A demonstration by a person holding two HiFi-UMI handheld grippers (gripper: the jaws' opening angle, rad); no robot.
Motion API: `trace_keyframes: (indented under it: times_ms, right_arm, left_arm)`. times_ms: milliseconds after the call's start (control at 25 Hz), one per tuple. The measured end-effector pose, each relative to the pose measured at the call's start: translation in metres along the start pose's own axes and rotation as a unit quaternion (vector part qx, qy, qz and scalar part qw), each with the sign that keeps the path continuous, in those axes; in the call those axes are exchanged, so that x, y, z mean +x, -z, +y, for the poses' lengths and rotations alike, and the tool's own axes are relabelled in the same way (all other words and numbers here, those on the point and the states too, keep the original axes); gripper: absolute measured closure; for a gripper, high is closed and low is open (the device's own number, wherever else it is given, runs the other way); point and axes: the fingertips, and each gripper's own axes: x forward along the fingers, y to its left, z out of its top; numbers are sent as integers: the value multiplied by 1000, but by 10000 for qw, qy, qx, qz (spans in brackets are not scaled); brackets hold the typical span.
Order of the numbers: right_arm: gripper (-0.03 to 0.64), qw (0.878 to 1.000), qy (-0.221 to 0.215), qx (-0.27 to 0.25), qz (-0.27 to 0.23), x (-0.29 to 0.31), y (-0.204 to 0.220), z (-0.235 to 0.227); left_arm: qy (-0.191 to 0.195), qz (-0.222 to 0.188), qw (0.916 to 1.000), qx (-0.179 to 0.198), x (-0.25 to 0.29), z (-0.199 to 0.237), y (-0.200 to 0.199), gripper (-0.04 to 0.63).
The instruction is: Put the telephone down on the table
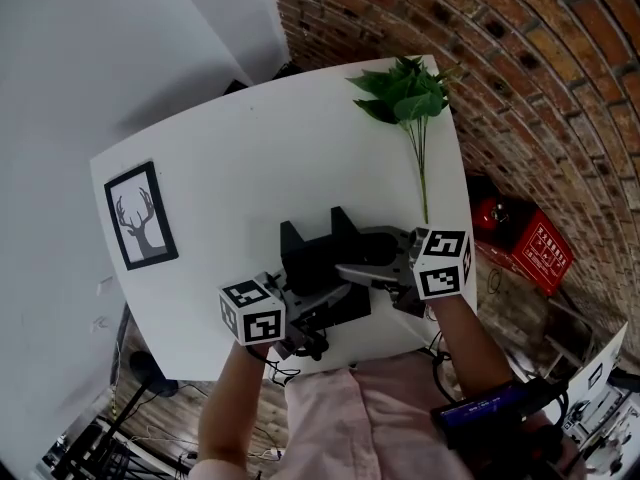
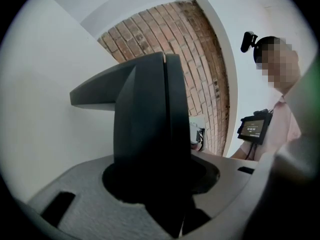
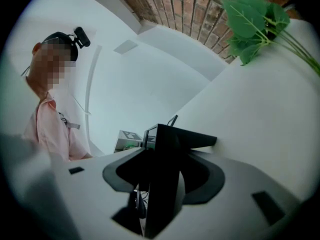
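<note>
Holding the black telephone (image 1: pixel 312 256), left gripper (image 2: pixel 162 186) fingers clamped on it, right gripper (image 3: pixel 160 184) fingers likewise.

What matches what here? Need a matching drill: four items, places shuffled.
Items:
1 telephone
2 deer picture
3 leafy branch
4 red box

Places:
a off the table, to its right
b far right part of the table
c gripped by the left tongs and the right tongs
d left side of the table

Pairs: 1-c, 2-d, 3-b, 4-a
</note>
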Motion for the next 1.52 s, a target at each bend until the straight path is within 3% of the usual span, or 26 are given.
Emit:
trace_keyframes:
  times_ms: [240,320,560,640,760,840,1040,1200,1280,1360,1520]
  right_arm:
    - [405,10000,12,-14,12,3,1,1]
    - [405,10000,45,-31,0,4,1,1]
    - [408,9998,92,-161,40,11,3,2]
    - [408,9998,107,-179,31,13,3,3]
    - [405,9997,143,-204,-13,13,2,3]
    - [398,9994,247,-230,-45,13,2,2]
    - [301,9956,886,-296,-107,9,4,-2]
    - [258,9890,1399,-379,-284,-5,4,-1]
    - [261,9847,1611,-473,-469,-14,0,6]
    - [277,9789,1792,-679,-703,-24,-10,20]
    - [329,9588,2057,-1414,-1356,-40,-46,68]
  left_arm:
    - [-96,-515,9986,-29,-11,-1,-9,279]
    - [-144,-625,9979,28,-12,-3,-11,194]
    - [-608,-387,9973,167,-16,3,-2,109]
    - [-963,-203,9946,339,-23,11,2,109]
    - [-1599,194,9829,896,-40,24,9,109]
    - [-1754,233,9786,1047,-51,24,12,109]
    - [-1809,-486,9797,711,-82,12,8,112]
    - [-1903,-952,9738,808,-108,-7,3,145]
    - [-1969,-1218,9682,952,-122,-20,-4,177]
    - [-2099,-1617,9573,1161,-138,-36,-19,238]
    - [-2336,-2637,9170,1873,-174,-81,-67,418]
